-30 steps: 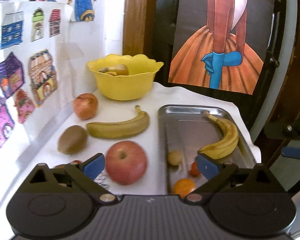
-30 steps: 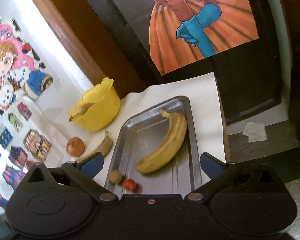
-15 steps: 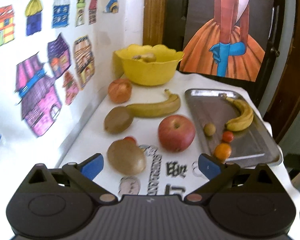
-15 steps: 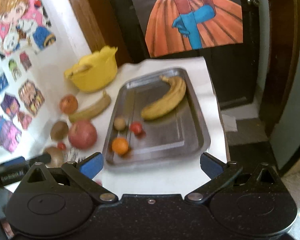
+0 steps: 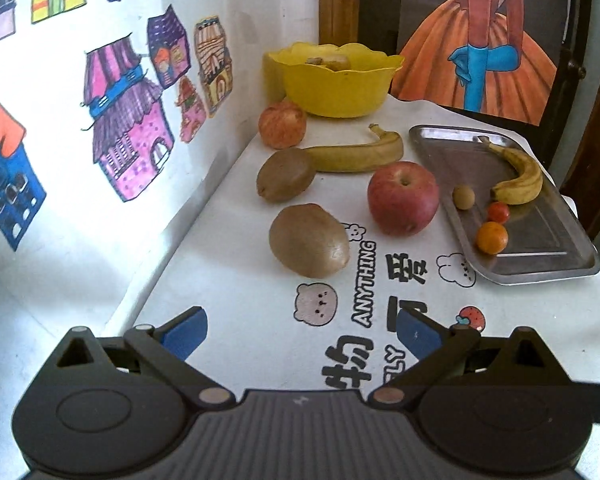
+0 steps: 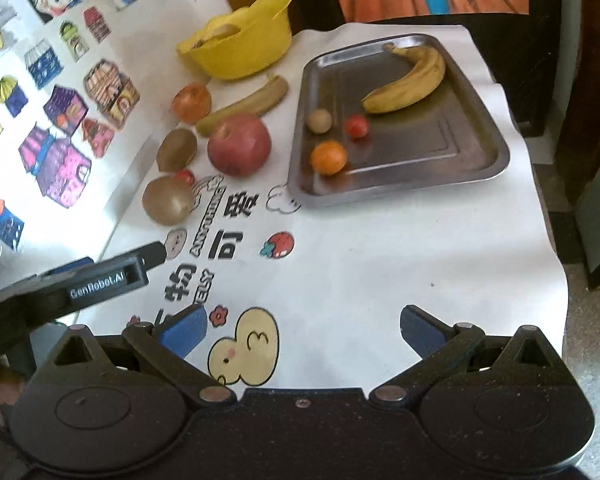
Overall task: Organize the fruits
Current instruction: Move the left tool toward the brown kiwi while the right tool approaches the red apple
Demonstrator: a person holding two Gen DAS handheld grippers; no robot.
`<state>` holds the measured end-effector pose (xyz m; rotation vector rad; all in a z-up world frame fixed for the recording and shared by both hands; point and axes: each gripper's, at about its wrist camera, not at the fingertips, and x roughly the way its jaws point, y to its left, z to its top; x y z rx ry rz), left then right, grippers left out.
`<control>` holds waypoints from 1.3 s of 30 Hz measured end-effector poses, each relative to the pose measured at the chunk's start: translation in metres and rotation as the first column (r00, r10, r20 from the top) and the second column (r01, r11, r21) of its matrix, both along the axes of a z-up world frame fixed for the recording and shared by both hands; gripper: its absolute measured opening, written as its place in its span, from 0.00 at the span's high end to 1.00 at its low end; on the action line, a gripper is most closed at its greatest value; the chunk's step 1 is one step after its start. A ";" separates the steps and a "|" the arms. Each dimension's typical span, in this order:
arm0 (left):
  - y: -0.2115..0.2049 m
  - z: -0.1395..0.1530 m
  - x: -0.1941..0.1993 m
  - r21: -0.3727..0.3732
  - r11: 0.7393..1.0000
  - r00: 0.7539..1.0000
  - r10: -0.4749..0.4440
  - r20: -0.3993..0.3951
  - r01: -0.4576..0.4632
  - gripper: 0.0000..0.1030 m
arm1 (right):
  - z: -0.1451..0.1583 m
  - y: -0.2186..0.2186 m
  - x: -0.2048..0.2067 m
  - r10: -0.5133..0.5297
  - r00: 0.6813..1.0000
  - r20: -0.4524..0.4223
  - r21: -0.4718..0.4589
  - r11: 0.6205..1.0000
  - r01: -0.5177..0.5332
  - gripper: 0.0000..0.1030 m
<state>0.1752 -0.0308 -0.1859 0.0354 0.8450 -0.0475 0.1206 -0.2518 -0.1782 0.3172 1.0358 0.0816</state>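
A metal tray [image 5: 540, 268] [image 6: 480, 160] on the right of the table holds a banana [image 5: 520, 176] [image 6: 412, 84], a small orange [image 5: 492, 237] [image 6: 329, 157], a cherry tomato [image 5: 498, 212] [image 6: 357, 125] and a small tan fruit [image 5: 463, 197] [image 6: 320, 121]. Loose on the cloth lie a red apple [image 5: 403, 203] [image 6: 239, 145], two kiwis [image 5: 309, 240] [image 5: 286, 179], a second banana [image 5: 352, 156] and a smaller apple [image 5: 282, 124]. My left gripper [image 5: 300, 334] is open, well short of the near kiwi. My right gripper [image 6: 302, 330] is open over bare cloth.
A yellow bowl [image 5: 336, 80] [image 6: 240, 48] with some fruit inside stands at the back. A wall with house drawings [image 5: 100, 120] runs along the left edge. The left tool's body [image 6: 80, 280] shows in the right wrist view. The table drops off at right [image 6: 556, 260].
Both grippers have pulled back toward the near end of the table, so the fruits look farther away. Both stay open and hold nothing.
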 end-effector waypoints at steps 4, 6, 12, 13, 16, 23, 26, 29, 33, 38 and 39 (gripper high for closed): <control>0.006 -0.001 0.001 -0.005 1.000 1.000 0.010 -0.003 -0.010 0.01 | -0.001 0.006 0.003 0.012 1.000 -0.009 -0.005 1.000 -0.012 0.01; 0.009 -0.001 0.001 -0.008 1.000 1.000 0.016 -0.003 -0.016 0.01 | -0.002 0.009 0.006 0.019 1.000 -0.011 -0.008 1.000 -0.019 0.01; 0.014 -0.005 0.004 -0.014 1.000 1.000 0.025 -0.009 -0.025 0.01 | -0.002 0.015 0.018 0.042 0.999 -0.003 0.000 0.999 -0.042 0.01; 0.014 -0.006 0.005 -0.015 1.000 1.000 0.026 -0.010 -0.027 0.01 | -0.002 0.017 0.020 0.046 0.999 0.000 0.002 0.999 -0.046 0.01; 0.016 -0.009 0.007 -0.016 0.999 0.999 0.031 -0.015 -0.031 0.01 | -0.003 0.020 0.026 0.058 0.998 0.007 0.002 0.998 -0.058 0.01; 0.022 -0.012 0.014 -0.029 0.998 0.999 0.047 -0.012 -0.047 0.01 | -0.002 0.024 0.042 0.084 0.994 0.072 -0.027 0.996 -0.082 0.01; 0.026 -0.013 0.017 -0.048 0.997 0.998 0.058 -0.015 -0.058 0.01 | 0.000 0.024 0.050 0.099 0.989 0.105 -0.039 0.995 -0.096 0.00; 0.028 -0.015 0.021 -0.055 0.996 0.998 0.066 -0.020 -0.067 0.01 | 0.003 0.025 0.058 0.110 0.984 0.139 -0.058 0.993 -0.103 0.01; 0.029 -0.015 0.029 -0.060 0.995 0.997 0.079 -0.023 -0.081 0.01 | 0.005 0.024 0.071 0.122 0.978 0.172 -0.069 0.991 -0.111 0.01; 0.028 -0.014 0.041 -0.073 0.993 0.996 0.093 -0.015 -0.094 0.00 | 0.006 0.025 0.084 0.155 0.963 0.222 -0.094 0.986 -0.137 0.01; 0.027 -0.013 0.043 -0.075 0.993 0.996 0.092 -0.012 -0.093 0.00 | 0.006 0.025 0.088 0.162 0.960 0.227 -0.103 0.985 -0.142 0.01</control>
